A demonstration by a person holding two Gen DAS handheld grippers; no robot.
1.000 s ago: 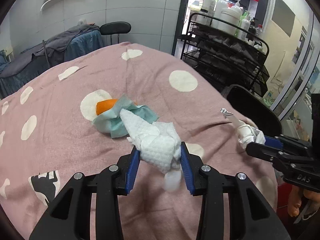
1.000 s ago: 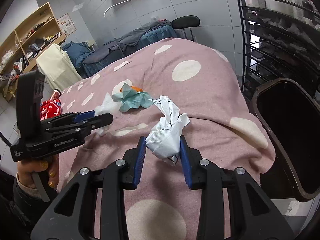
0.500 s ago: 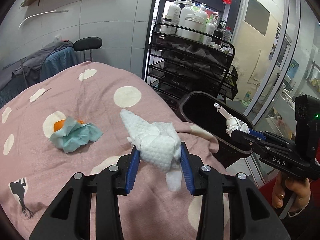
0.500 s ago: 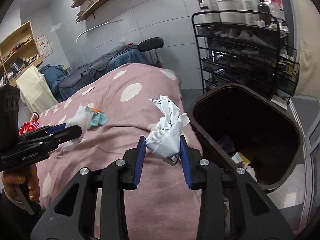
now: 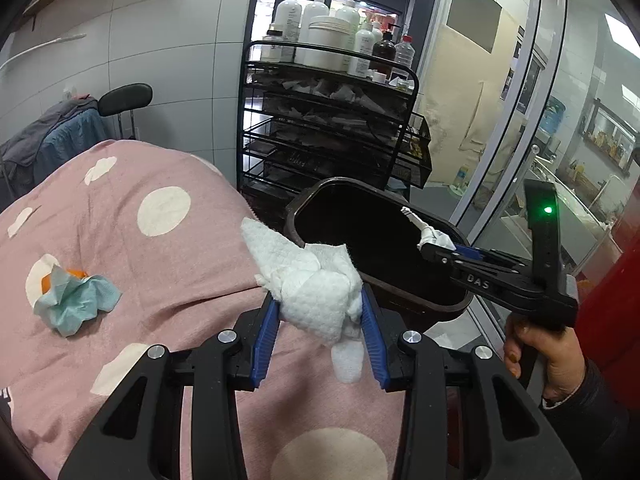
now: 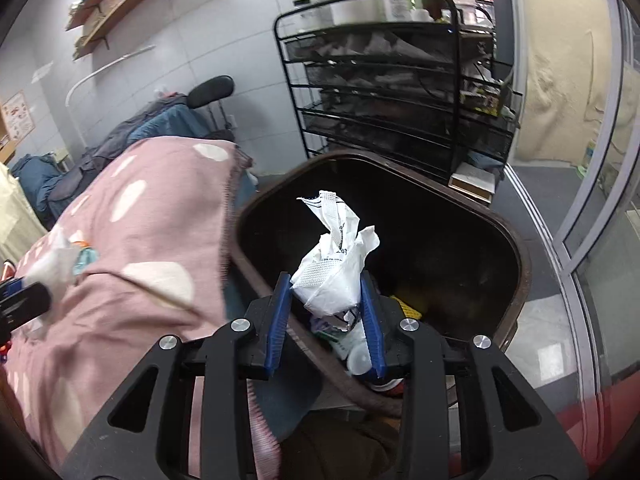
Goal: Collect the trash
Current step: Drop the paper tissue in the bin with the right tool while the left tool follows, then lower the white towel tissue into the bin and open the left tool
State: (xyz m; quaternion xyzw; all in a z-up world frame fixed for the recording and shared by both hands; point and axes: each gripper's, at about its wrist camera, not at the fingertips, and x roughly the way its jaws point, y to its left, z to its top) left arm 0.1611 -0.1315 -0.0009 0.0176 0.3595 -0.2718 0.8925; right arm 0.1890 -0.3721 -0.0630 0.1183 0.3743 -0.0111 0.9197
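My left gripper is shut on a crumpled white tissue, held over the pink dotted bedspread near its right edge. My right gripper is shut on a crumpled white plastic wrapper and holds it over the open dark brown trash bin, which has some litter at its bottom. In the left wrist view the right gripper reaches over the bin. A green tissue wad with an orange piece lies on the bedspread at the left.
A black wire rack with bottles on top stands just behind the bin. Glass doors are to the right. A black stool and clothes-draped furniture stand beyond the bed.
Both grippers swung right with their loads. The right one went from above the bed's edge to over the bin's opening; the left one moved toward the bed's right edge.
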